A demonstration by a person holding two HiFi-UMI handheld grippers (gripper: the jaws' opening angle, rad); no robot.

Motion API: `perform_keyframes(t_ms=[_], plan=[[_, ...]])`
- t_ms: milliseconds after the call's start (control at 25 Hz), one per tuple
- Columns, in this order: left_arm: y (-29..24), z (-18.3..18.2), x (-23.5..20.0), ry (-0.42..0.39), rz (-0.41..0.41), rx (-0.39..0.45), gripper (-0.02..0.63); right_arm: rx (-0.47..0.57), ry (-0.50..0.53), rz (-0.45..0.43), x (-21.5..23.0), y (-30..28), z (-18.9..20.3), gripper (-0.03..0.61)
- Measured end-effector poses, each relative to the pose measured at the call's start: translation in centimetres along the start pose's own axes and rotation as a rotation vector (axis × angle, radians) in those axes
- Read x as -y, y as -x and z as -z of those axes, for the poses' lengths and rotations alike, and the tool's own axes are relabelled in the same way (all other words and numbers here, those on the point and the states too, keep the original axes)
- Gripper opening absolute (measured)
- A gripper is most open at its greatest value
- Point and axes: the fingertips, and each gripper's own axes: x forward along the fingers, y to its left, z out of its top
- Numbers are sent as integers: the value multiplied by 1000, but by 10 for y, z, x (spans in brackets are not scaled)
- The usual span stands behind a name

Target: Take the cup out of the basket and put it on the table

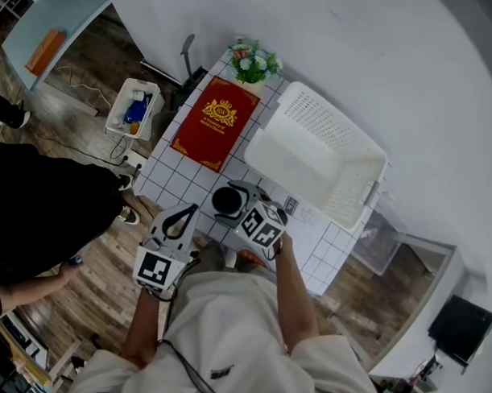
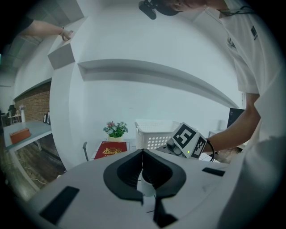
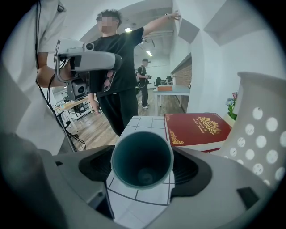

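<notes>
The cup [image 3: 142, 164], dark outside and teal inside, stands upright with its mouth open upward. My right gripper [image 3: 142, 170] is shut on the cup, one jaw on each side of it. In the head view the cup [image 1: 226, 200] is over the white tiled table [image 1: 177, 182] near its front edge, left of the white basket [image 1: 317, 153]. Whether the cup's base touches the tiles I cannot tell. My left gripper [image 1: 190, 210] hangs just off the table's front edge, left of the cup. Its jaws are shut and hold nothing [image 2: 143, 154].
A red book [image 1: 215, 120] lies at the table's far left. A small pot of flowers [image 1: 253, 62] stands behind it. The basket [image 3: 259, 129] rises close on the right of the cup. A person in black [image 1: 37, 207] stands on the floor at left, near a white bin [image 1: 132, 107].
</notes>
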Motion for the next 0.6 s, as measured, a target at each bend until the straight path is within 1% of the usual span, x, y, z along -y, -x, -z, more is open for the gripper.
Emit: perform_keyframes(t_ms=[600], plan=[[0, 4, -1, -1, 0, -5, 10, -6, 24, -11, -2, 1, -1, 382]])
